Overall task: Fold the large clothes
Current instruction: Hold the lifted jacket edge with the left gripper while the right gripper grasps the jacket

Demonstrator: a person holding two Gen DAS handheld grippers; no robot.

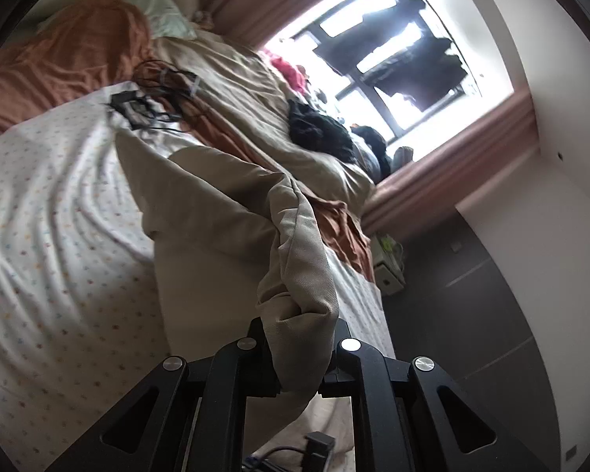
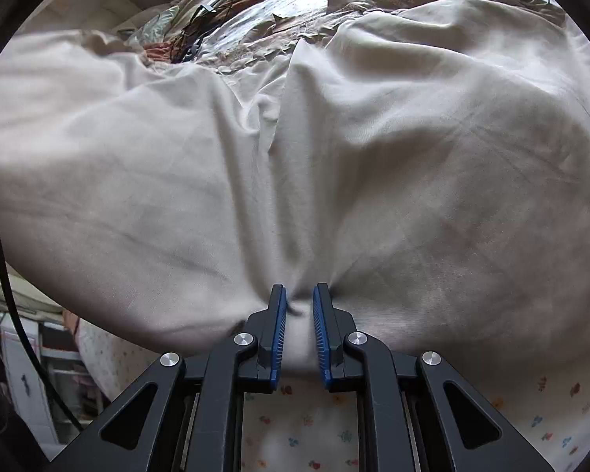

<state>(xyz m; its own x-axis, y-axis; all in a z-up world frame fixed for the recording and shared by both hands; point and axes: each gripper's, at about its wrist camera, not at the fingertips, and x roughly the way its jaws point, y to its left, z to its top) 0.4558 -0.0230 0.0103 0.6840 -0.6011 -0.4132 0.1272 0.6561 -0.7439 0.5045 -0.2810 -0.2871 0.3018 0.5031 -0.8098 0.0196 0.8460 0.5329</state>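
A large beige garment point(image 1: 216, 200) lies on the flowered bed sheet point(image 1: 47, 204). My left gripper point(image 1: 301, 338) is shut on a bunched edge of it and holds that part lifted above the bed; the cloth hides the fingertips. In the right wrist view the same beige garment point(image 2: 373, 149) fills most of the frame. My right gripper point(image 2: 299, 299) has its blue-padded fingers point(image 2: 280, 330) closed on a pinched fold of the cloth, low over the sheet point(image 2: 303, 428).
An orange blanket point(image 1: 70, 59) and a pale pillow point(image 1: 161, 11) lie at the bed's head. Black cables point(image 1: 153, 98) rest on the sheet. A beige duvet point(image 1: 263, 118), dark clothes point(image 1: 322, 133), pink curtains point(image 1: 472, 153) and a bright window point(image 1: 393, 59) lie beyond. The dark floor point(image 1: 464, 314) is right.
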